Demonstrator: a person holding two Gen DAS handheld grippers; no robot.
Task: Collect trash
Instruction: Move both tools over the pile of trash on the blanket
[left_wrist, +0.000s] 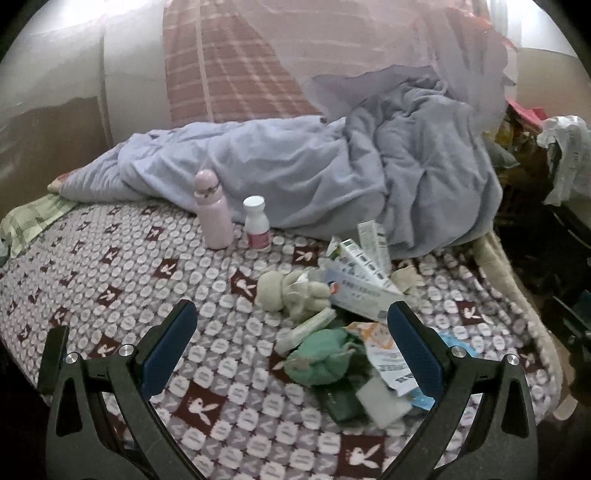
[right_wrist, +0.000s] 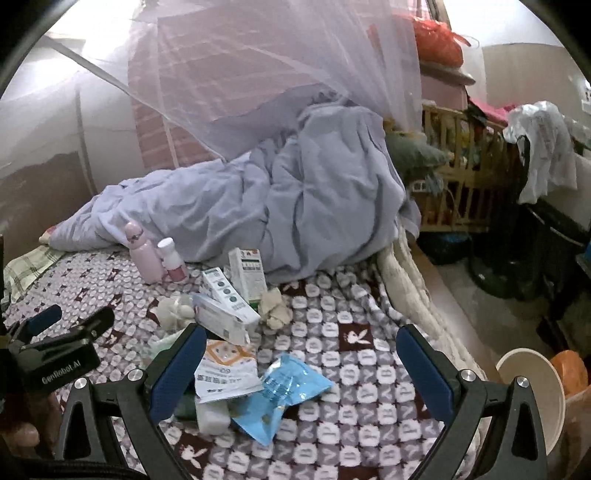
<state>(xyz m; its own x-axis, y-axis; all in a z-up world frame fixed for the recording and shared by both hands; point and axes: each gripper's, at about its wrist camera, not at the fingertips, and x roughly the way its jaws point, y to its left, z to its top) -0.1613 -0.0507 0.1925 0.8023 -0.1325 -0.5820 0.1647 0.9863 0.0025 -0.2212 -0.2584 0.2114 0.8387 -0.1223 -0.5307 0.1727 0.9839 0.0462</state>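
A heap of litter lies on the patterned bed sheet (left_wrist: 110, 266): white medicine boxes (left_wrist: 362, 273), a white and orange packet (right_wrist: 225, 369), a torn blue wrapper (right_wrist: 291, 391), a white pad (left_wrist: 384, 402), a green balled cloth (left_wrist: 321, 358) and a cream one (left_wrist: 291, 291). My left gripper (left_wrist: 291, 308) hovers open just short of the heap, with nothing between its fingers. Open too, my right gripper (right_wrist: 302, 332) hangs over the blue wrapper and packet, holding nothing. In the right wrist view the left gripper (right_wrist: 74, 319) shows at the left edge, a hand below it.
A pink bottle (left_wrist: 214, 210) and a small white bottle (left_wrist: 256, 225) stand upright behind the heap. A lilac quilt (left_wrist: 332, 166) is bunched across the back under a mosquito net. A white-rimmed bin (right_wrist: 532, 373) stands on the floor off the bed's right edge, near a wooden cot (right_wrist: 458, 177).
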